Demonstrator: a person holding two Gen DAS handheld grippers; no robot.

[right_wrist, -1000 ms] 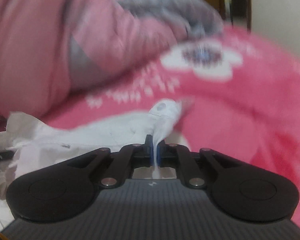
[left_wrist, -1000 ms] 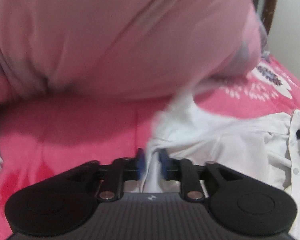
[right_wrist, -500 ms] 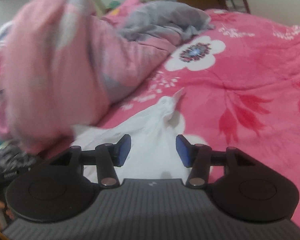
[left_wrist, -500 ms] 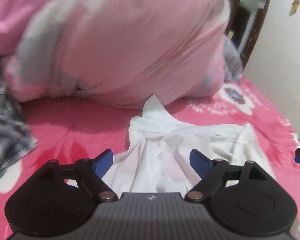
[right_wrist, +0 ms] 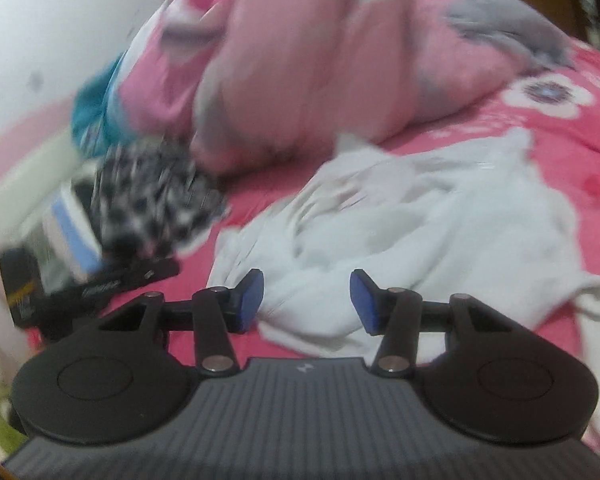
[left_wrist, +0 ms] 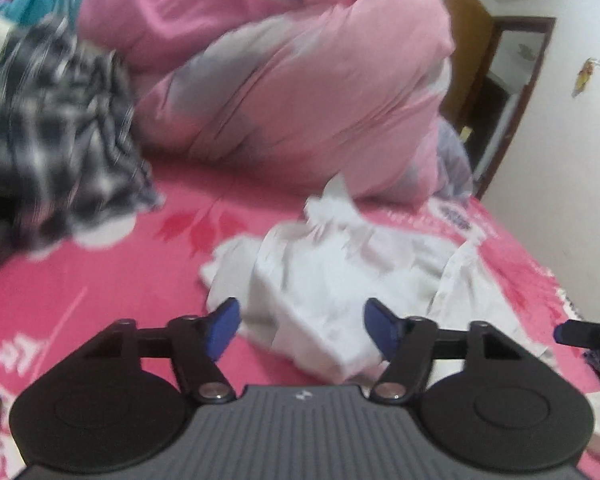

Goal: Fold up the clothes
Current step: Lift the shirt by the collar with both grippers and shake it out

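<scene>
white shirt loose on the bed

we hold both grippers, left gripper [left_wrist: 300, 326] and right gripper [right_wrist: 306, 300], above the crumpled white shirt [left_wrist: 340, 276] on the pink bedspread [left_wrist: 100, 280]; both sets of jaws are spread wide, gripping nothing.

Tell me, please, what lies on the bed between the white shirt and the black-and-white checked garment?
Only bare pink bedsheet separates the white shirt from the checked garment; nothing else lies there. The left wrist view shows this best, and the blurrier right wrist view agrees.

Shirt [left_wrist: 340, 280] crumpled on the bedspread [left_wrist: 100, 280], quilt [left_wrist: 300, 92] behind it; checked garment [left_wrist: 52, 140] to its left
</scene>
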